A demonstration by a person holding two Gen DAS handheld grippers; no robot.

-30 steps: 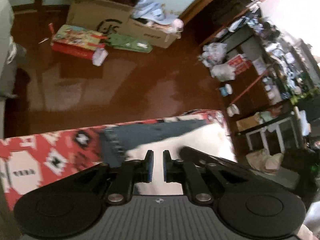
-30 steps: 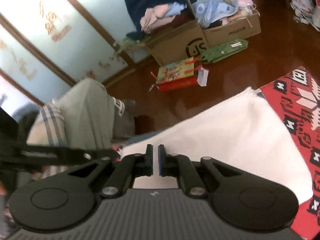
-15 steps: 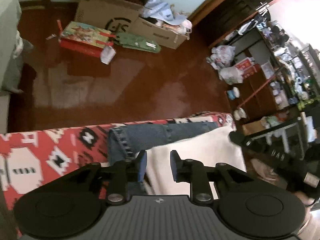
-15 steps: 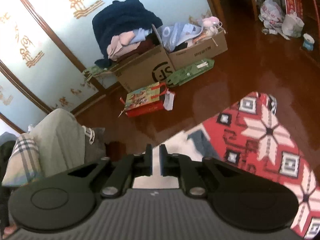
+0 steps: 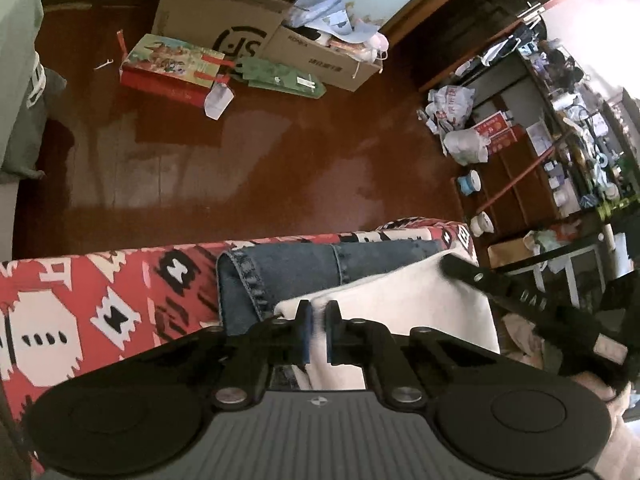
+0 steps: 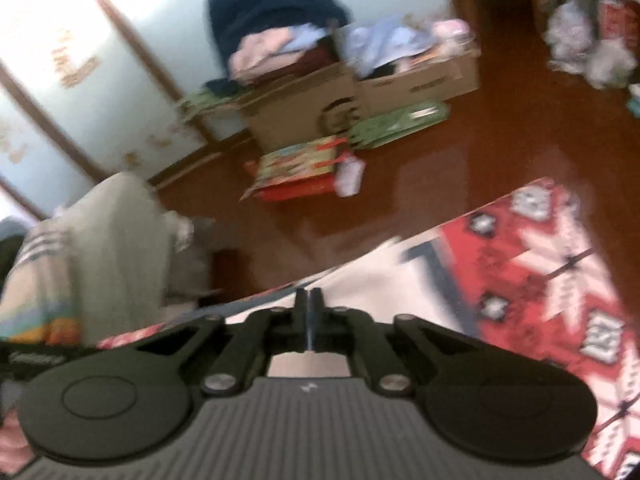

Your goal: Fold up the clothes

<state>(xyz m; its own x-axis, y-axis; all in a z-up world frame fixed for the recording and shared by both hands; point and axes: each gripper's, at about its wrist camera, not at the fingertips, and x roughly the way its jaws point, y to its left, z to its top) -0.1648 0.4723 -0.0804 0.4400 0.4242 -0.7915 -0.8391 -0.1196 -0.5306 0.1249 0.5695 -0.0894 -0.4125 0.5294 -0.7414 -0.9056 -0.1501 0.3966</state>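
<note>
While closing the left tongs [image 5: 316, 320] on a fold of the white garment [image 5: 412, 300], pressing cloth between the two blue pads, right at the near edge of the red patterned cover [image 5: 80, 300]. Narrow gap only, filled with white fabric.

Spread flat on top of the red patterned cover, toward its right end: that white garment, its far edge lying across a pair of blue jeans [image 5: 288, 272]. Stretched along the cover's far edge, those jeans, hem and stitching turned toward the cover's left half, partly buried under the white cloth.

Seen from the left wrist, reaching in over the cover's right end: the right tongs [image 6: 307, 300], tip resting at the white garment's far right corner. Fully closed, fingers pressed together. Cannot tell from the blurred right wrist view whether any cloth edge is caught between them; white fabric lying directly beneath and in front.

Beyond the cover's far edge: glossy brown wooden floor [image 5: 260, 160]. Farther still past the cover, against the pale wall: cardboard boxes [image 5: 216, 12] heaped with clothes, with a flat red gift box [image 5: 168, 68] on the floor in front. Off the cover's right end: cluttered dark shelving [image 5: 540, 140].
</note>
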